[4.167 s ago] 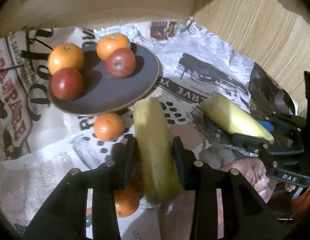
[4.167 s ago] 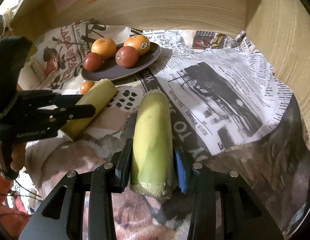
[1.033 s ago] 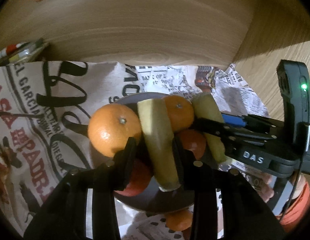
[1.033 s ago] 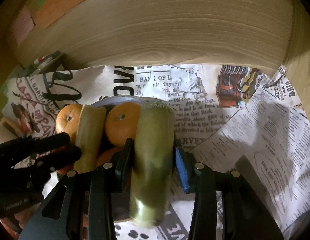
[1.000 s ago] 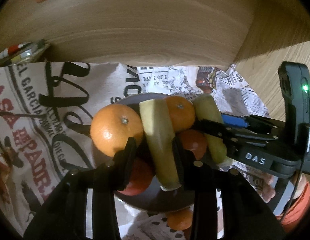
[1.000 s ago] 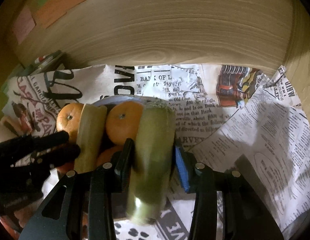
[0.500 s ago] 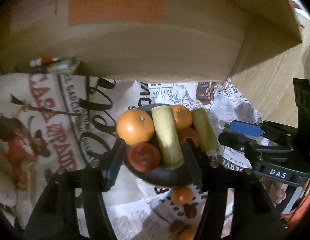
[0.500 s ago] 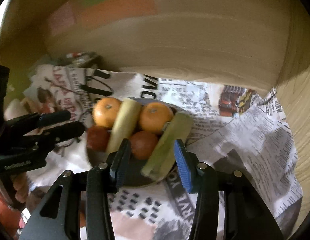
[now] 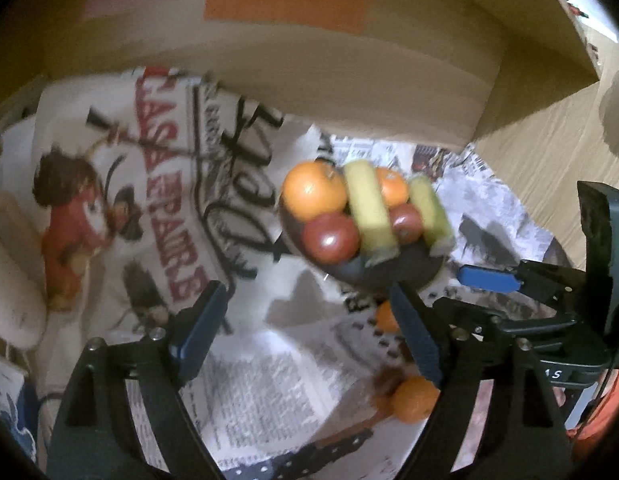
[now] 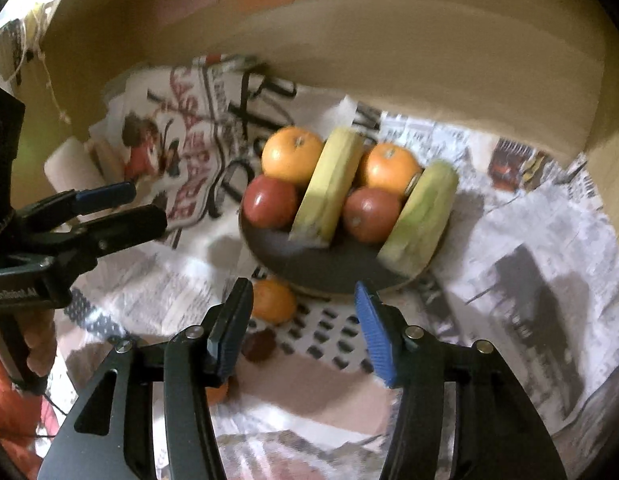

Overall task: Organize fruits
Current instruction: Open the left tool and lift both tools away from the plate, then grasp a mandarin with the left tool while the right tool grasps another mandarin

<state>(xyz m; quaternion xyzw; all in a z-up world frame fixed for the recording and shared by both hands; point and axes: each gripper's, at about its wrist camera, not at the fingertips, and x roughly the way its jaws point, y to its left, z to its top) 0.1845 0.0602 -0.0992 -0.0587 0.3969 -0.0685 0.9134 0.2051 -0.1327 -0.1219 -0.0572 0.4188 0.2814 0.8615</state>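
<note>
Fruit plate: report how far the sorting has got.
Done: the plate holds two oranges, two red fruits and both bananas. In hand: nothing; the left tool and right tool are open and empty. Left: one orange beside the plate and another nearer on the newspaper.

two bananas, oranges, apples on dark plate.

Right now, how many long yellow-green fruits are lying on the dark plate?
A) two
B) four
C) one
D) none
A: two long fruits, a yellow one and a greener one, lie on the dark plate between the oranges and red fruits.
</note>
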